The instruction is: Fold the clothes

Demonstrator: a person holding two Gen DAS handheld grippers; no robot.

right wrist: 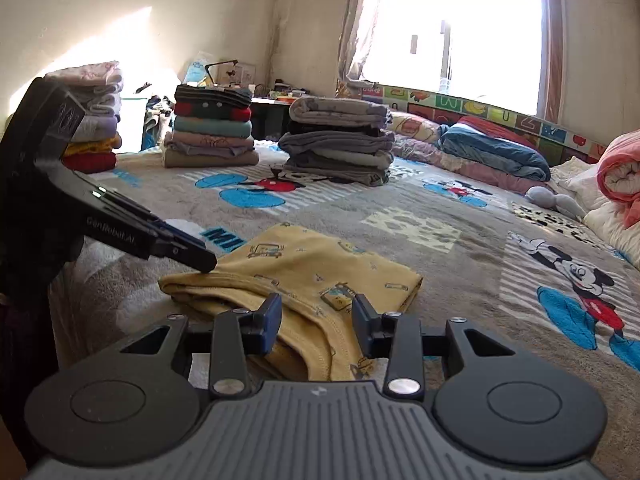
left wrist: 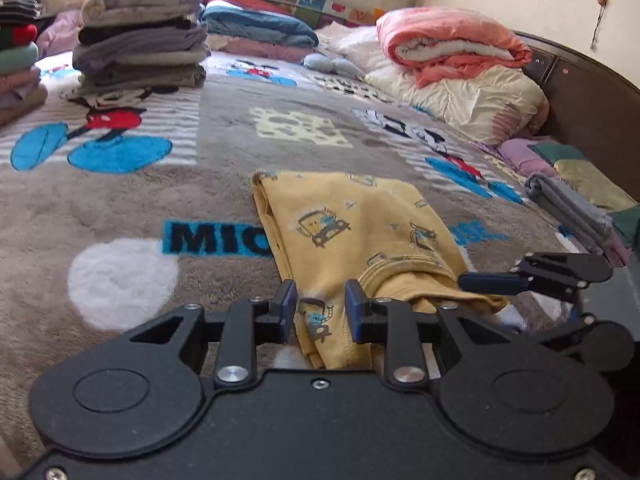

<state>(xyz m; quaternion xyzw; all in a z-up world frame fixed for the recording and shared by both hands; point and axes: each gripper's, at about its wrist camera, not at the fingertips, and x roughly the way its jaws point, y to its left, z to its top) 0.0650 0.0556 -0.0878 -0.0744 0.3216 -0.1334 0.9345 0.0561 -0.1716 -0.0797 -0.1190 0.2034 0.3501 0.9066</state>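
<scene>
Straddling one yellow garment (left wrist: 352, 220), both grippers, left (left wrist: 321, 310) and right (right wrist: 316, 322), gape unclenched.

Garment (left wrist: 360, 220): mustard yellow with small printed cartoon vehicles in grey, blue and white. Bed blanket (left wrist: 224, 128): taupe-grey plush with cartoon mice in red, black and white, bright blue ovals, grey-and-white striped panels, a pale yellow cheese block, a white circle, and black lettering on a blue band. Left tongs (left wrist: 321, 312) and right tongs (right wrist: 317, 322): black bodies, dark blue pads. Folded stack (right wrist: 338, 140): greys, beige and black. Second stack (right wrist: 212, 130): dark stripes, red, teal, mauve, tan. Rolled quilt (left wrist: 448, 46): coral pink with white lining. Duvet (left wrist: 472, 100): cream.
</scene>
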